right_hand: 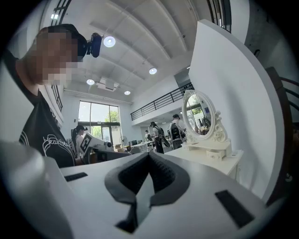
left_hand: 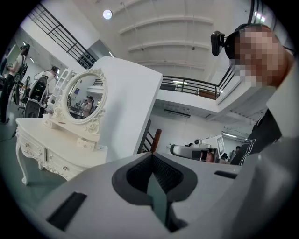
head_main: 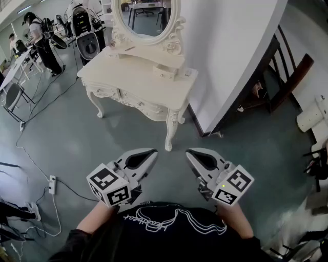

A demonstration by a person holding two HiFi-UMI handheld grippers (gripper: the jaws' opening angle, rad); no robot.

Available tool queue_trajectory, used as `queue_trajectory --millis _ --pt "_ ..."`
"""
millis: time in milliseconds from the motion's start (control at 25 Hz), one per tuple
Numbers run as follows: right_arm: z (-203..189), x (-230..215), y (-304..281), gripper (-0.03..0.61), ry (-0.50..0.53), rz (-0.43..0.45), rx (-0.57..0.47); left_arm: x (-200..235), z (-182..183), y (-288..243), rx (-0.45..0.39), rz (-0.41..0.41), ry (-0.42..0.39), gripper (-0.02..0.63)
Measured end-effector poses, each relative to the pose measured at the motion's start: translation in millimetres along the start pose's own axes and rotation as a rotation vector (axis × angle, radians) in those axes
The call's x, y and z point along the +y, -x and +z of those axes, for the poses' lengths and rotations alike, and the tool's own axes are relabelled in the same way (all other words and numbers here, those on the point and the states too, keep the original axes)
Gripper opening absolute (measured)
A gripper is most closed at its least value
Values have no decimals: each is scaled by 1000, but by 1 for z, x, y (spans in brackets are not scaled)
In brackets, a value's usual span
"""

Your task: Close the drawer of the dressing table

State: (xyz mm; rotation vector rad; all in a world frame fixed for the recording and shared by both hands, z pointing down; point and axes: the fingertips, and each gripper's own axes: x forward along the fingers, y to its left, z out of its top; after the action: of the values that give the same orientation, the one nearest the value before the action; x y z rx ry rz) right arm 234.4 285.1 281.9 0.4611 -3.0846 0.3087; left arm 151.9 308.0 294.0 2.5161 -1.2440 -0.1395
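The white carved dressing table (head_main: 134, 69) stands ahead on the grey floor, with an oval mirror (head_main: 146, 15) on top. A small drawer (head_main: 166, 71) in the mirror's base sticks out towards me; it also shows as the small drawer (left_hand: 87, 143) in the left gripper view and the small drawer (right_hand: 216, 155) in the right gripper view. Both grippers are held close to my body, well short of the table. My left gripper (head_main: 152, 153) is shut with nothing in it. My right gripper (head_main: 189, 153) is shut and empty too.
A white wall panel (head_main: 230, 51) rises just right of the table. Behind it leans a dark wooden frame (head_main: 287, 77). A power strip (head_main: 51, 184) and cables lie on the floor at left. People (head_main: 43, 43) stand by equipment at the back left.
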Motion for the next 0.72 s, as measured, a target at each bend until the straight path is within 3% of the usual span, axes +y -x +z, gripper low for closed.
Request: queue_trajectory --millis 400,720 --pt "-18 30 -8 5 -12 -30 2 1 -14 34 8 -10 -4 3" --pt "-27 17 -10 5 -2 -87 26 8 -16 33 18 -26 -7 3"
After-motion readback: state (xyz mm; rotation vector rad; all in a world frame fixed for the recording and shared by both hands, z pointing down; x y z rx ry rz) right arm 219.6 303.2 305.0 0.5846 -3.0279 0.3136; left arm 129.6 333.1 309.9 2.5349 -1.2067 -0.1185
